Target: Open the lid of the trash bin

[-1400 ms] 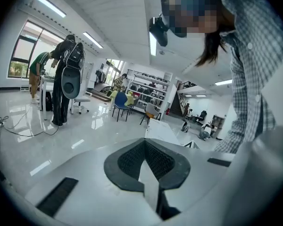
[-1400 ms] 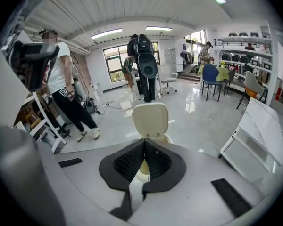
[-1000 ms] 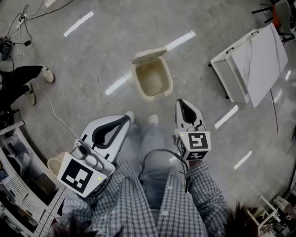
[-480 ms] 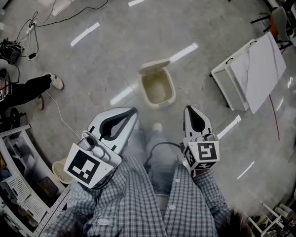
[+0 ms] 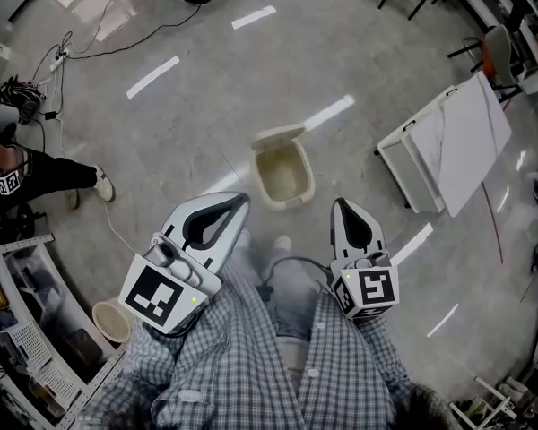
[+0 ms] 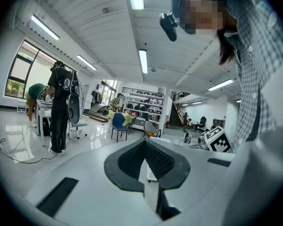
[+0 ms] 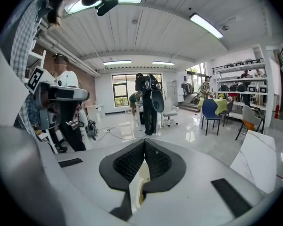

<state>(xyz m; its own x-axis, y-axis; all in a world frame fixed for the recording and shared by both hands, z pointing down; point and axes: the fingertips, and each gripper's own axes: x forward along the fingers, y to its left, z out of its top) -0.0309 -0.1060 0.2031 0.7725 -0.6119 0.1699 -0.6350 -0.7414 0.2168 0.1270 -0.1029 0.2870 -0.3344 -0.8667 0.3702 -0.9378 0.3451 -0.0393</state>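
The beige trash bin (image 5: 284,176) stands on the grey floor just ahead of my feet, and I can see straight into it. Its lid (image 5: 277,136) is swung up and back at the far rim. My left gripper (image 5: 237,201) hangs below and to the left of the bin, apart from it, shut with nothing held. My right gripper (image 5: 342,203) is below and to the right of the bin, also shut and apart from it. In the left gripper view the left gripper (image 6: 145,142) has its dark pads meeting at the tip. The right gripper (image 7: 145,141) looks the same in the right gripper view.
A white folded board on a frame (image 5: 450,141) stands to the right. Cables (image 5: 90,34) run across the floor at the upper left. Another person's legs (image 5: 49,174) are at the left edge. A round basket (image 5: 113,321) and shelving (image 5: 27,348) sit at the lower left.
The bin now looks smaller and lower in the head view, as the view pulled back. Both grippers stayed shut and kept near my knees. The person at the left shifted.
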